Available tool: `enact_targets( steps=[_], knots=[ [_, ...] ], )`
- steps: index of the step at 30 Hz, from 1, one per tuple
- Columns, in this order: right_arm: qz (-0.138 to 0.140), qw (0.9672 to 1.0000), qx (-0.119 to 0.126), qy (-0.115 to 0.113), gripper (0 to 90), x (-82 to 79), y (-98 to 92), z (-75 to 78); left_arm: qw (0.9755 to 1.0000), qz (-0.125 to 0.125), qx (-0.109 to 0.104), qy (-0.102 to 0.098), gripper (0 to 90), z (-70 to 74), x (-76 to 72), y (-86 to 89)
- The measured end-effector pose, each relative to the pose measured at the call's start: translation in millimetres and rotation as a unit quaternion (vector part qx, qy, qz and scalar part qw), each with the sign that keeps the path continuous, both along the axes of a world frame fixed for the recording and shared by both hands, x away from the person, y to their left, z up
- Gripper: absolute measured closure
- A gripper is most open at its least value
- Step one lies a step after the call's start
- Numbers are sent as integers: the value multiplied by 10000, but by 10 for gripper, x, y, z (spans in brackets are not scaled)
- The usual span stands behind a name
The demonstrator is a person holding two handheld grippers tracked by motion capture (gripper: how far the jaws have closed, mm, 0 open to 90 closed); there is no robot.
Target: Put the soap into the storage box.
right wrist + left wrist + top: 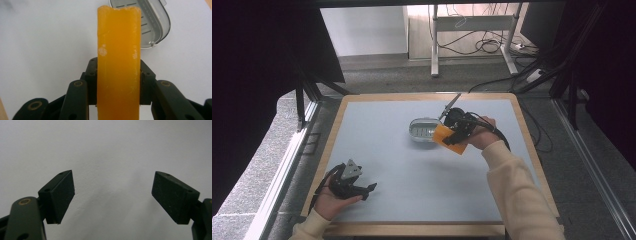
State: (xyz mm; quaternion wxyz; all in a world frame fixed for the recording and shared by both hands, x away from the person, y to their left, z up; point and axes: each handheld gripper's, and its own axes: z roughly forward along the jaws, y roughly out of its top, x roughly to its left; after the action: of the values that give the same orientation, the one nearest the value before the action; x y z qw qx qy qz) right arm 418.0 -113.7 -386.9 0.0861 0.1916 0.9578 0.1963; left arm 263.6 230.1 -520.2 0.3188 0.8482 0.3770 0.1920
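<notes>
Gripping orange bar (118, 62) in right gripper (117, 87), dish (152, 22) just ahead (probably placing next); left gripper (112, 192) idling wide.

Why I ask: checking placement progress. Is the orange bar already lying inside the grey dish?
No, the orange bar is clamped upright in the right gripper, with the grey dish behind it.

Orange soap bar (118, 62), clamped upright between black jaws, right of centre, just beside a clear grey slotted soap dish (423, 129) lying open.
</notes>
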Motion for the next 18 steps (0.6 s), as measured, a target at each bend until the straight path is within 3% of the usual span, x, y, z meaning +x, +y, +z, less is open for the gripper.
enact_targets(
  steps=[13,16,18],
  knots=[
    [-66,9999,102,7,616,202,-45,42,10000,-10,17,5,187,-6,5,0],
    [-110,9995,280,33,616,248,-46,38,10000,-5,17,4,186,-4,4,4],
    [-126,9996,247,23,616,264,-36,42,10000,-2,1,-7,187,-4,3,8]
  ],
)
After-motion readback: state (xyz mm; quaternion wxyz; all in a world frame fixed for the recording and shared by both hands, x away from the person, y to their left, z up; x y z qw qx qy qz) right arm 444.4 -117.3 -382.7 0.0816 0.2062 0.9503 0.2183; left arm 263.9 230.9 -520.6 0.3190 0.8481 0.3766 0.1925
